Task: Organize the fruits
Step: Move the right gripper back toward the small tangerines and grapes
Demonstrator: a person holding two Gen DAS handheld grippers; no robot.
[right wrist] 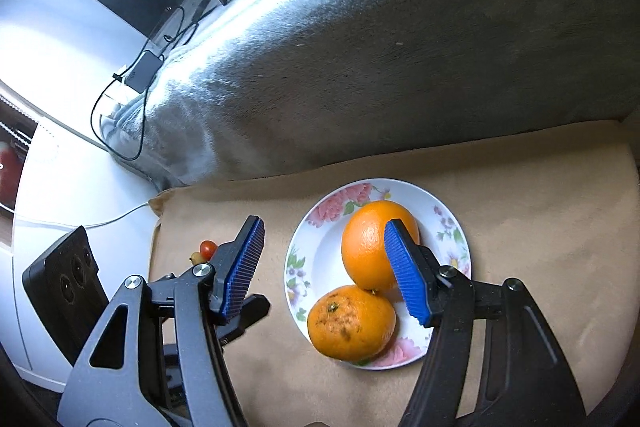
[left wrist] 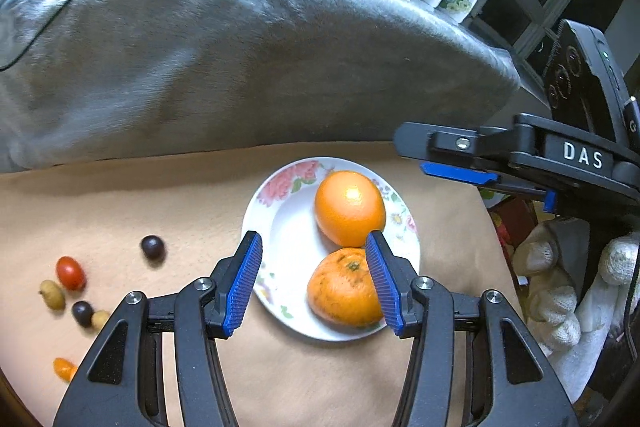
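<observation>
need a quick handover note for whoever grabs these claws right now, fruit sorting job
Left claw: open, empty, above the near edge of the plate.
Right claw: open, empty, also over the plate.
Plate: two oranges, a smooth one at the back and a rough one in front, touching each other in the right wrist view.
Small fruits loose on the tan cloth to the left of the plate: red tomato, two dark ones, two yellowish ones, one small orange one.
Done: the oranges look placed.
Left: probably gathering the small fruits; no second dish is in view.
</observation>
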